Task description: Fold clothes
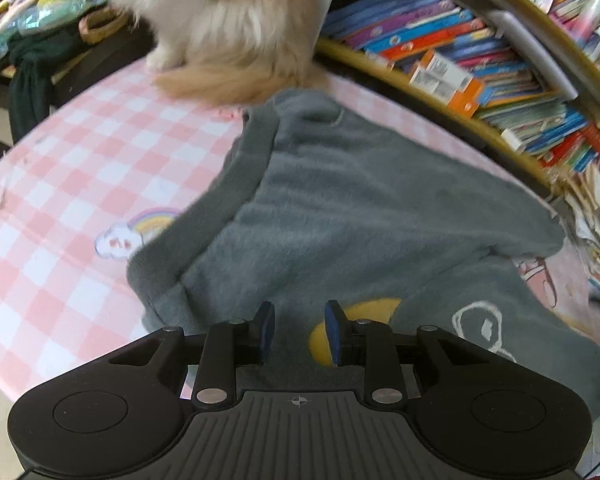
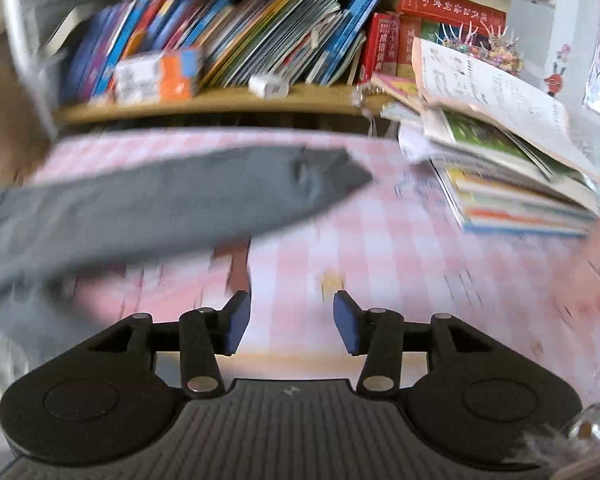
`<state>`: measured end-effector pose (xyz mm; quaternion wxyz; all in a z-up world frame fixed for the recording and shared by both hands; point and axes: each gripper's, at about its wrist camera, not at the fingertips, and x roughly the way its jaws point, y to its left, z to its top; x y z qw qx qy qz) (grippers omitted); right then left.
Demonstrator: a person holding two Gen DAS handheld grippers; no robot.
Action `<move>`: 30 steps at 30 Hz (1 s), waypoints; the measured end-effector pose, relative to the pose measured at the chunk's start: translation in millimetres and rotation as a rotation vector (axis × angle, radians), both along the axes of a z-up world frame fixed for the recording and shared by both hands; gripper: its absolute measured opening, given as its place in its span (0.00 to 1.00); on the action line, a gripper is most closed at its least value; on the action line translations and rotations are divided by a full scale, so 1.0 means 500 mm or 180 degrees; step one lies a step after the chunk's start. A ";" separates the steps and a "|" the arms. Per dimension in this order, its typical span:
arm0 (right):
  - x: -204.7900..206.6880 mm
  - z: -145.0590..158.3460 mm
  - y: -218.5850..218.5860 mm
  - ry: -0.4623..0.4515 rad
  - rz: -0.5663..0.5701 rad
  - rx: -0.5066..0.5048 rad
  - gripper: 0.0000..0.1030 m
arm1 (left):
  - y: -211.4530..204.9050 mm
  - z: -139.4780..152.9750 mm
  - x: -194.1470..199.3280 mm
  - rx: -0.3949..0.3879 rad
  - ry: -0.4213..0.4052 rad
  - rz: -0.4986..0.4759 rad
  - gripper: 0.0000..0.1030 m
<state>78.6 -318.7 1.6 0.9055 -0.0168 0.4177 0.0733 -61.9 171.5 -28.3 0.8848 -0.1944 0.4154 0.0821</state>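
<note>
Pink checked table (image 1: 80,168): grey sweater (image 1: 340,208), cat (image 1: 228,32), book stack (image 2: 512,168).

You are working in a lived-in home, likely a child's study corner: a desk under a pink checked cloth (image 1: 80,152) with rainbow prints, a crammed bookshelf (image 2: 228,56) of colourful children's books, and a fluffy pet (image 1: 228,28) sitting on the desk.

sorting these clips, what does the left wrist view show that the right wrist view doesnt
Only the left wrist view shows the fluffy cat sitting at the far edge, the yellow moon print on the sweater, and the open left gripper above it.

Only the right wrist view shows the leaning stack of open books and the open right gripper over bare cloth.

Both show the grey sweater, the pink checked tablecloth and the bookshelf.
</note>
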 end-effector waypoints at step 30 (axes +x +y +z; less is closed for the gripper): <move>-0.251 -0.071 0.156 0.0305 0.0387 -0.0573 0.45 | 0.216 0.001 0.216 -0.0126 -0.0196 0.0377 0.27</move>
